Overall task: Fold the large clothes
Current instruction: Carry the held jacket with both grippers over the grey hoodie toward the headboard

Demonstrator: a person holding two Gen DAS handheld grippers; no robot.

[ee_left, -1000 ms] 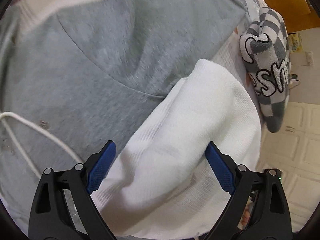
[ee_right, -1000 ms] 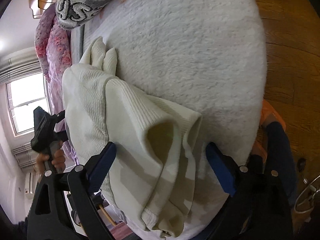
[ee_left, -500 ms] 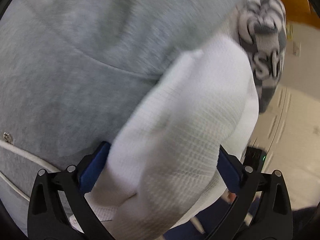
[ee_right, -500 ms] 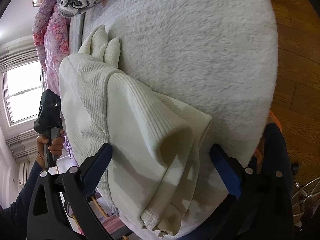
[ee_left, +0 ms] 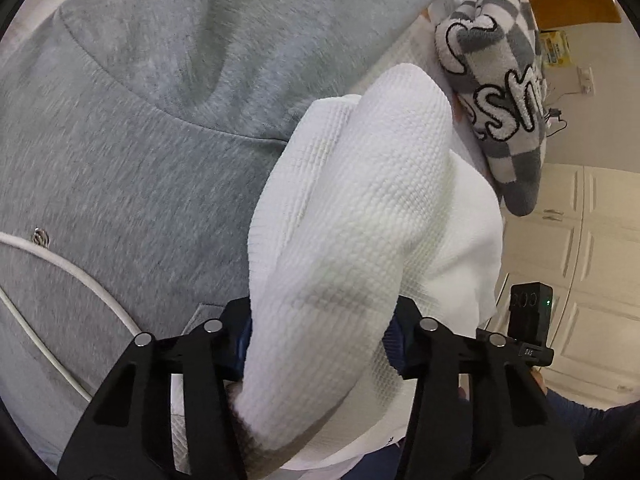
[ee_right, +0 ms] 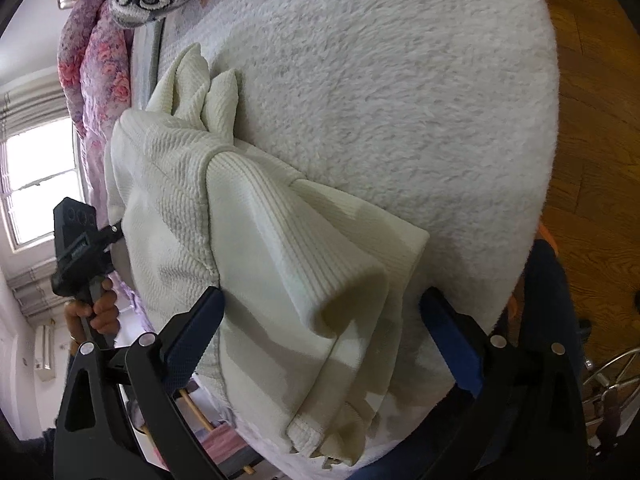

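Note:
A white waffle-knit garment (ee_left: 360, 220) lies bunched over a grey hoodie (ee_left: 140, 120) in the left wrist view. My left gripper (ee_left: 320, 340) is shut on a thick fold of the white garment, its blue pads pressed into the cloth. In the right wrist view the same garment looks cream (ee_right: 248, 240), folded in layers on a fluffy white blanket (ee_right: 400, 80). My right gripper (ee_right: 320, 340) is open, its fingers straddling the garment's ribbed hem edge without pinching it. The left gripper's handle and hand (ee_right: 80, 264) show at the left.
A grey-and-white checkered plush item (ee_left: 500, 92) lies beyond the garment. The hoodie's white drawstring (ee_left: 60, 272) runs at left. A pink floral quilt (ee_right: 96, 60) and window are at far left. Wooden floor (ee_right: 592, 120) lies past the bed edge at right.
My left gripper has closed on the white garment, bunching a fold between its pads. My right gripper has stayed open, shifting slightly over the hem.

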